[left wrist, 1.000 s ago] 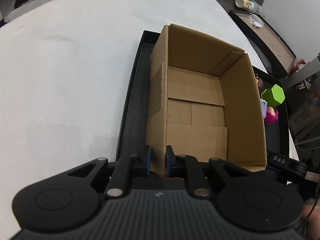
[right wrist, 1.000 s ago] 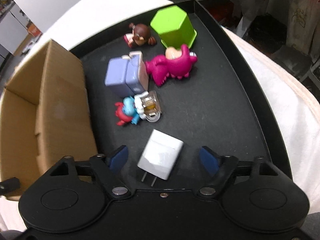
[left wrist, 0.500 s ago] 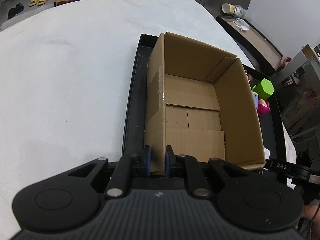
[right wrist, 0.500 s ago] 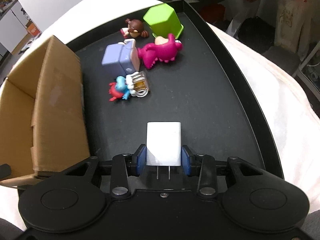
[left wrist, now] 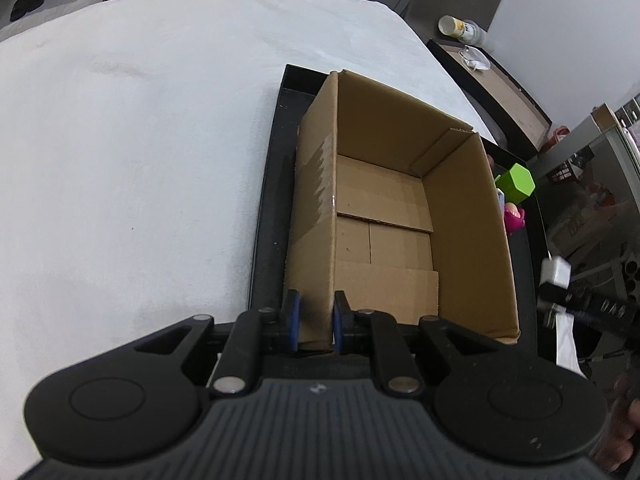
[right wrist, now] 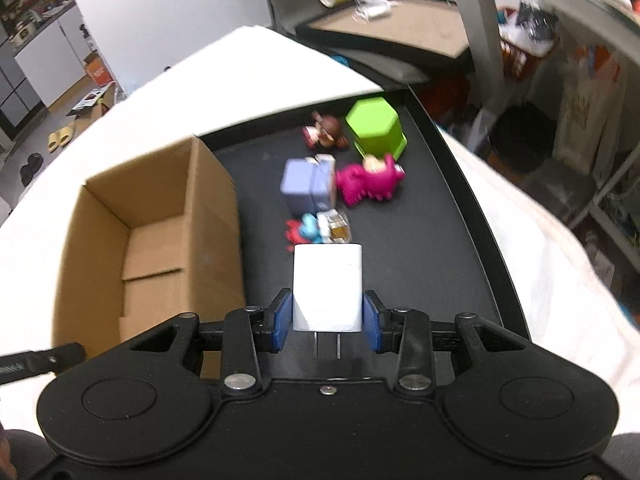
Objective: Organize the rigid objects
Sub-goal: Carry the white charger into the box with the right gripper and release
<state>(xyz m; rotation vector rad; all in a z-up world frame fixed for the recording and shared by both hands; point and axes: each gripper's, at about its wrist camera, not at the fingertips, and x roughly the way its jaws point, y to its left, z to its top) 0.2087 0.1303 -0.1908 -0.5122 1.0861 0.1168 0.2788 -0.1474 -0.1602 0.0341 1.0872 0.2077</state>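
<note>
Carrying the white plug charger [right wrist: 327,288] off the black tray [right wrist: 452,216], you have the right gripper [right wrist: 327,322] clamped on its sides, prongs toward the camera. Your left gripper [left wrist: 313,322] pinches the cardboard box [left wrist: 472,240] at its near corner wall, steadying it. Both point steeply down. Next, judged: swing left over the empty box, release. Toy figures [right wrist: 368,184] wait on the tray.
</note>
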